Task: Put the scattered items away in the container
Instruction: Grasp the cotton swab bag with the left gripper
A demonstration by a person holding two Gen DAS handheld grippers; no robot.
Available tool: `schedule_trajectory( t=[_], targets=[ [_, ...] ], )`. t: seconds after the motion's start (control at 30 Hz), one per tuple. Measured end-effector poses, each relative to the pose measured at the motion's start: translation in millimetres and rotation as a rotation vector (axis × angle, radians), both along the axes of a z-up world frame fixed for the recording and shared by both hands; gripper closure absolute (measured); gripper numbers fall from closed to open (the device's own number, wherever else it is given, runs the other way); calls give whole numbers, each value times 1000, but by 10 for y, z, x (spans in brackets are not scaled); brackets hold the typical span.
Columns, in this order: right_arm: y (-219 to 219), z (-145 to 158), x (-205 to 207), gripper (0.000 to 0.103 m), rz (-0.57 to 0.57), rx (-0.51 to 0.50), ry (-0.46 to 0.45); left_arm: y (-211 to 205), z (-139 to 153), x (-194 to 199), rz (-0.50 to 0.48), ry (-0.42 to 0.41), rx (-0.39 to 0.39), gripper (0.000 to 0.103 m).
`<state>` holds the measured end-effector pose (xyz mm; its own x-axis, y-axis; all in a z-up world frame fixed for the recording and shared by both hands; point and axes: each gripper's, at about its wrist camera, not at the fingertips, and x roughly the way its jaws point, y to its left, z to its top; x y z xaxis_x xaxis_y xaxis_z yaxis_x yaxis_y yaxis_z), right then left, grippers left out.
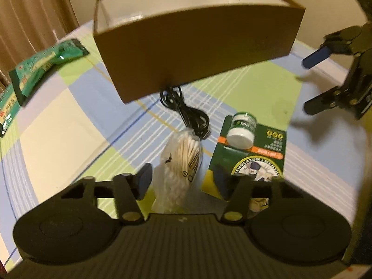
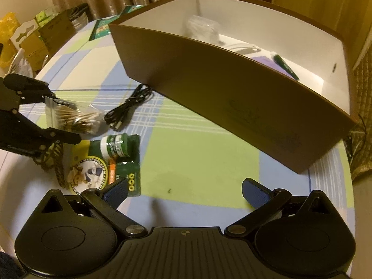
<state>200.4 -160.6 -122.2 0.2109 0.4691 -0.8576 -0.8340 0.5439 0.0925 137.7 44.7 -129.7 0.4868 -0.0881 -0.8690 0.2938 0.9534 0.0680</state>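
Observation:
A brown cardboard box (image 1: 197, 53) with a white inside stands at the back of the table; in the right wrist view the box (image 2: 244, 97) holds a clear packet, a green pen and a purple item. My left gripper (image 1: 182, 181) is open around a clear bag of cotton swabs (image 1: 181, 169), which also shows in the right wrist view (image 2: 74, 118) between the left gripper's fingers (image 2: 62, 137). A coiled black cable (image 1: 183, 111) lies just beyond. A small white jar (image 1: 241, 132) rests on a green card (image 1: 251, 160). My right gripper (image 2: 184, 193) is open and empty above the cloth.
A checked cloth (image 1: 69, 116) covers the table. Green packets (image 1: 46, 67) lie at the far left. Boxes and bags (image 2: 34, 39) stand beyond the table's left edge in the right wrist view. The right gripper's fingers (image 1: 318, 55) show at the right.

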Motion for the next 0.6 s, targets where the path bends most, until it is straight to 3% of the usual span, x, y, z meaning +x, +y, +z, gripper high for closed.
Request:
schedule_trajectory(
  t=[0.07,0.27,0.6],
  targets=[
    [-43,3,16,2,-14,-2,0,12,-39,31,8,16,0,87],
    [-126,23,48,2,-38,19,9,100,214,-75,55,-55,-18,88],
    [228,10,-113,2,89,49,2,332,472,-363,213,-67,12,88]
  ],
)
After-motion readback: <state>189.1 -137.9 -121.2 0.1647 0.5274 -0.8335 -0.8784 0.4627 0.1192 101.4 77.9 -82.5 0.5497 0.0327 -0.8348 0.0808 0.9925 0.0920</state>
